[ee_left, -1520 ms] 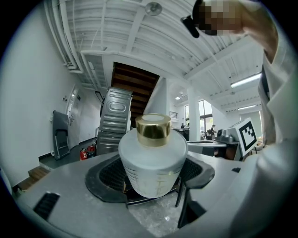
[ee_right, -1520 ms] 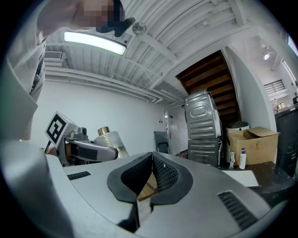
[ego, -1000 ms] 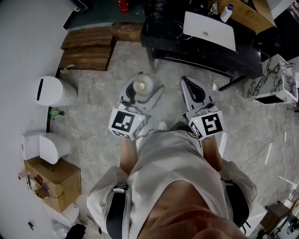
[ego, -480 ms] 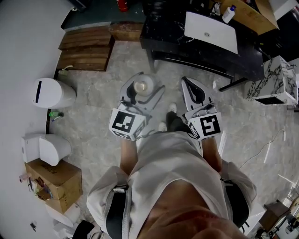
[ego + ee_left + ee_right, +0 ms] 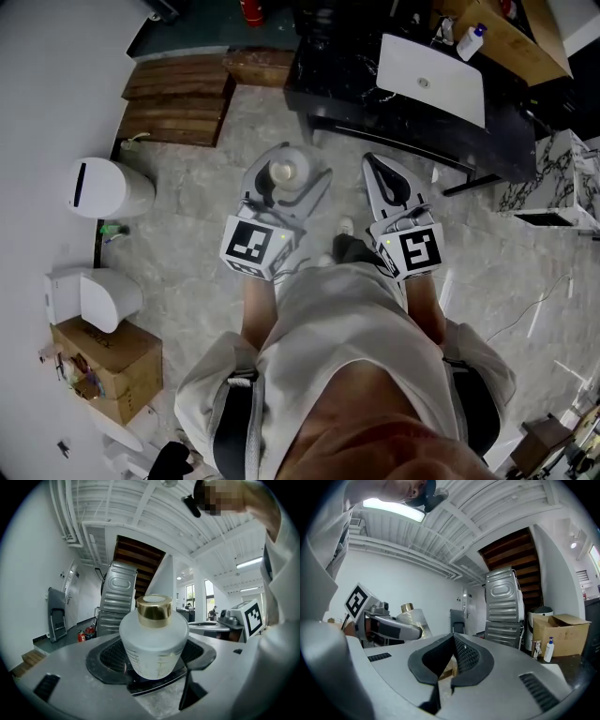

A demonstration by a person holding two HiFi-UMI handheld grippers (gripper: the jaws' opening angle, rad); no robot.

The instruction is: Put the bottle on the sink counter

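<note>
A squat white bottle (image 5: 153, 641) with a gold cap stands upright between the jaws of my left gripper (image 5: 284, 183), which is shut on it; in the head view the bottle (image 5: 285, 172) shows from above. My right gripper (image 5: 385, 181) is held beside it, shut with nothing between its pads. In the right gripper view the bottle (image 5: 412, 615) shows at the left. The dark sink counter (image 5: 347, 70) with its white basin (image 5: 431, 80) stands ahead, beyond both grippers.
A white spray bottle (image 5: 472, 41) and a cardboard box (image 5: 511, 33) stand by the basin. Wooden steps (image 5: 178, 94) lie at the far left. White bins (image 5: 105, 185) and a box (image 5: 103, 361) line the left wall. A marble-patterned block (image 5: 562, 178) is at the right.
The counter and basin have shifted slightly in the head view as the person steps. Both grippers keep their pose, and the bottle stays in the left one.
</note>
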